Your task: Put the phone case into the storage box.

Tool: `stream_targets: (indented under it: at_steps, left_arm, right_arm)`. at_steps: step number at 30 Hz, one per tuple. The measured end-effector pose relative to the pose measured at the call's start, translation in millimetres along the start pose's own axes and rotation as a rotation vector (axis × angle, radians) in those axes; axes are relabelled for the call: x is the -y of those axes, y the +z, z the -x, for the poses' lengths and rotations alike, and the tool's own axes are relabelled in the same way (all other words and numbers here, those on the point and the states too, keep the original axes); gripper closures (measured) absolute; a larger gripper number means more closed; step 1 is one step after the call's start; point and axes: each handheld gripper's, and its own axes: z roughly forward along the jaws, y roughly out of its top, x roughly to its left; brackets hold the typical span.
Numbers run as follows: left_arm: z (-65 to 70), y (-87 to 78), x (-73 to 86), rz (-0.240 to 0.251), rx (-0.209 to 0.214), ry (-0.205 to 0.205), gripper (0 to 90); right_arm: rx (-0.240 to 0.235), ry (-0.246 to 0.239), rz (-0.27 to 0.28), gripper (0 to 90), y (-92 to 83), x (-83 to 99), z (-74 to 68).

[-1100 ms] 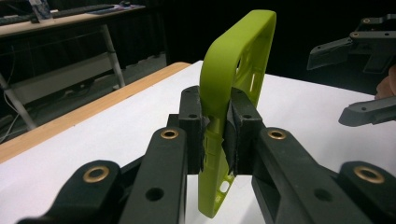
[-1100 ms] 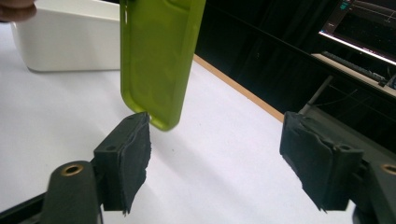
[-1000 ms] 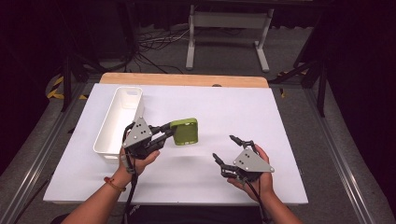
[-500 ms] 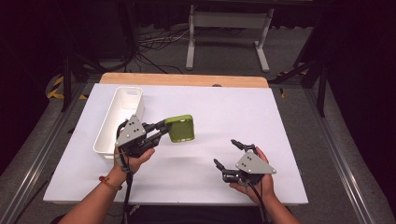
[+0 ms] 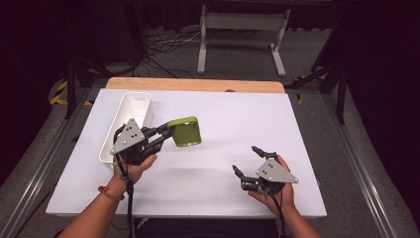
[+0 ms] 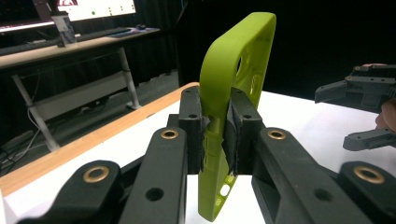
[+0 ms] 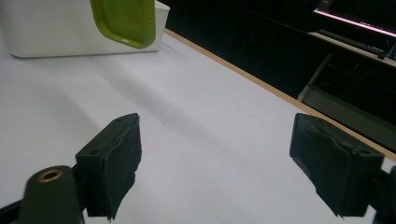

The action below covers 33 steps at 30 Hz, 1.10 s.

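Phone case [image 5: 184, 131] right of bin [image 5: 130, 111]; bin on table [image 5: 223, 109] left side.

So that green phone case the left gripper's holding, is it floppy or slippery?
The green phone case probably flexes a little: it looks like thin, soft-edged rubber. Pinched by one edge in the left gripper, it stands out without drooping, so likely light. Its matte surface suggests little slip.

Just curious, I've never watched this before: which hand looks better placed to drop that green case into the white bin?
Probably the left. Its gripper already clamps the green phone case right beside the white bin. The right gripper rests open and empty, farther away.
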Motion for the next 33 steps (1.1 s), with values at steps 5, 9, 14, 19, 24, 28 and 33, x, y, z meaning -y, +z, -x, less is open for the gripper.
stream_targets:
  at_steps: [5, 9, 14, 19, 24, 28, 33]
  left_arm:
    - [-5.2, -5.8, -2.6, 0.010, -0.014, 0.000, 79.1]
    - [-8.0, -9.9, -4.4, 0.015, -0.021, 0.001, 79.1]
    - [-13.4, -15.5, -7.2, 0.021, -0.031, 0.005, 79.1]
    - [-19.6, -21.7, -9.0, 0.028, -0.044, -0.001, 79.1]
    - [-26.8, -29.6, -11.1, 0.040, -0.060, -0.008, 79.1]
    - [-32.2, -36.5, -13.3, 0.053, -0.072, -0.010, 79.1]
    - [-37.4, -43.7, -15.6, 0.065, -0.086, -0.014, 79.1]
  right_arm:
    - [0.002, -0.006, -0.015, 17.8, 2.0, 1.3, -0.9]
    - [0.004, -0.009, -0.016, 17.8, 2.5, 1.0, -1.4]
    - [0.028, -0.001, -0.010, 18.8, 1.0, 1.4, 0.2]
    - [0.045, 0.010, -0.013, 19.0, 1.2, 2.3, 2.5]
    - [0.043, 0.006, -0.020, 19.0, 2.8, 3.1, 1.5]
    - [0.038, 0.002, -0.021, 19.0, 3.3, 3.2, 0.6]
    - [0.038, 0.003, -0.018, 19.0, 3.2, 3.4, 0.9]
